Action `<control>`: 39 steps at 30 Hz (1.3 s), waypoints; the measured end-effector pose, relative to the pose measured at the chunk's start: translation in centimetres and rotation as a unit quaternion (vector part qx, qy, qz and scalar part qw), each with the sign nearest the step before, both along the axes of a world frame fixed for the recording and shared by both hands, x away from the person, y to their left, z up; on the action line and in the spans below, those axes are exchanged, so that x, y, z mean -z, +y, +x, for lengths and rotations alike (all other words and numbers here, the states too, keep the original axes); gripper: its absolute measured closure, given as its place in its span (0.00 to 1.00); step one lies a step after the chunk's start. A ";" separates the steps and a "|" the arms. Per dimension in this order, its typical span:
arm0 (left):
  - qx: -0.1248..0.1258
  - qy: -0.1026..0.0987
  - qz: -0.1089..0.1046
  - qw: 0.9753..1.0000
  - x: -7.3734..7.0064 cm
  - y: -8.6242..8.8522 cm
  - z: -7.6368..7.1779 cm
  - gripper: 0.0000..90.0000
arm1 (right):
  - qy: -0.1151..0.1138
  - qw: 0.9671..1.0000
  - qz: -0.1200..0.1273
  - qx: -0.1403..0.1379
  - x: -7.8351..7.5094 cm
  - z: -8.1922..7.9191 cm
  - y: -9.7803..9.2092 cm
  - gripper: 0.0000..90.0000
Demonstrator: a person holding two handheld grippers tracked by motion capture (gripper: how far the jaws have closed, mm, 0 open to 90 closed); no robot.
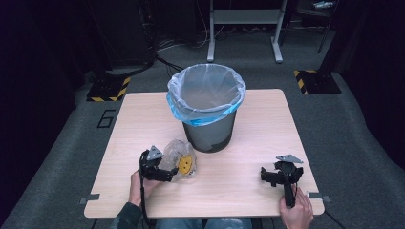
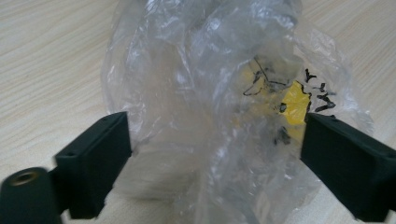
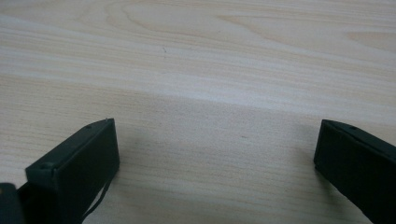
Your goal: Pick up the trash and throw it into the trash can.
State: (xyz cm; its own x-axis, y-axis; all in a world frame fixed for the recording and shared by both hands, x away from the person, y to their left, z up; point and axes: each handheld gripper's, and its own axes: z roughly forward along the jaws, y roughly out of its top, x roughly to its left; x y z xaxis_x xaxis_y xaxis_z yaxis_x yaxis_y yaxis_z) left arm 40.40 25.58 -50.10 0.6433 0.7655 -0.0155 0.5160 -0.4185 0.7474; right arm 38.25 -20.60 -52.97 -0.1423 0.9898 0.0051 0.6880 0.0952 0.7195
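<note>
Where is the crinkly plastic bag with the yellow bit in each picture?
High view: the plastic bag lies lower left of middle, in front of the bin, at the left gripper.
Left gripper view: it sits in the middle, between the open jaws.
Right gripper view: bare table, not the bag.
Shared landmark: the pale wooden table.

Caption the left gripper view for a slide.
Open left gripper straddles a crumpled clear plastic bag with yellow contents on the wooden table.
</note>
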 end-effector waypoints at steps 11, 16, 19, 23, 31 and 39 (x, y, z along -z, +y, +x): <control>-0.014 0.020 -0.035 0.999 0.6 0.4 0.5 0.50 | 0.000 1.000 0.000 -0.001 0.0 0.0 0.0 0.00; -0.016 0.027 -0.058 0.998 1.0 0.7 0.9 0.66 | 0.001 1.000 0.001 -0.001 0.0 0.0 0.0 0.00; -0.019 0.031 -0.063 0.997 1.2 0.8 1.0 0.75 | 0.000 1.000 0.000 -0.002 0.0 0.0 0.0 0.00; -0.017 0.022 -0.068 0.997 1.0 1.1 0.8 0.86 | 0.000 1.000 0.000 -0.002 0.0 0.0 0.0 0.00; -0.014 -0.006 -0.077 0.997 0.0 2.1 0.0 0.94 | 0.001 1.000 0.001 -0.002 0.0 0.0 0.0 0.00; -0.015 -0.021 -0.083 0.996 -1.6 3.2 -0.8 0.94 | 0.001 1.000 0.001 -0.002 0.0 0.0 0.0 0.00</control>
